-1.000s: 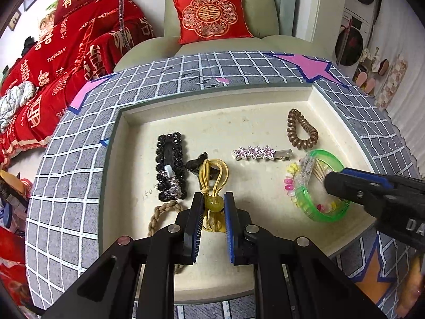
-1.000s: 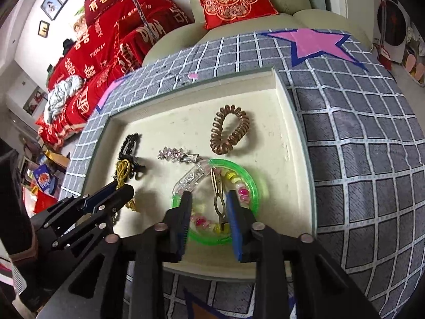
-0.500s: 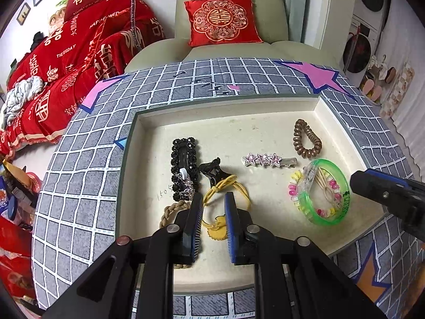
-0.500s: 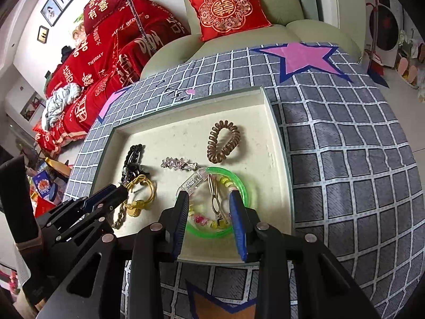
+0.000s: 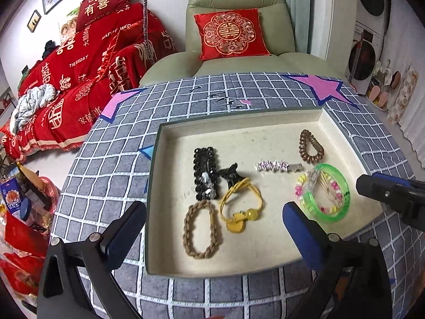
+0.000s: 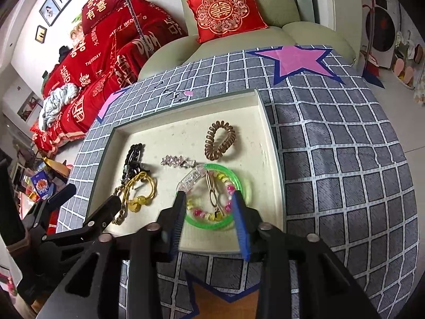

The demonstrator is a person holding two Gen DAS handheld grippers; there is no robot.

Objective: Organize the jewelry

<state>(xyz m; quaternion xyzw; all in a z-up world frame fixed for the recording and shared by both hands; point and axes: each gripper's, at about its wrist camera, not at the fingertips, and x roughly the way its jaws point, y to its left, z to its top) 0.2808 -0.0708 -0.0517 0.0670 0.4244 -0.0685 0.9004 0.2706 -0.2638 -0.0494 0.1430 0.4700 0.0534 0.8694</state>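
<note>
A cream tray (image 5: 239,130) holds several hair pieces. A yellow hair tie (image 5: 240,204) lies beside a braided tan tie (image 5: 200,228) and a black beaded clip (image 5: 205,172). My left gripper (image 5: 212,208) hovers over these, jaws opening wide, nothing pressed between them. A star clip (image 5: 276,165) and a brown coil tie (image 6: 220,143) lie further back. A green bangle (image 6: 233,183) rings a bead bracelet and a gold clip. My right gripper (image 6: 209,196) hangs above the bangle, jaws opening, pads clear of it.
The tray sits on a grey checked cloth (image 6: 345,159) with pink stars. Behind it stand a green armchair (image 5: 239,0) with a red cushion and a red-covered sofa (image 5: 79,66). Boxes and clutter (image 5: 21,202) lie on the floor at the left.
The left jaws went from shut on the yellow hair tie to wide open, leaving it in the tray, and the gripper drew back and up. The right jaws widened a little.
</note>
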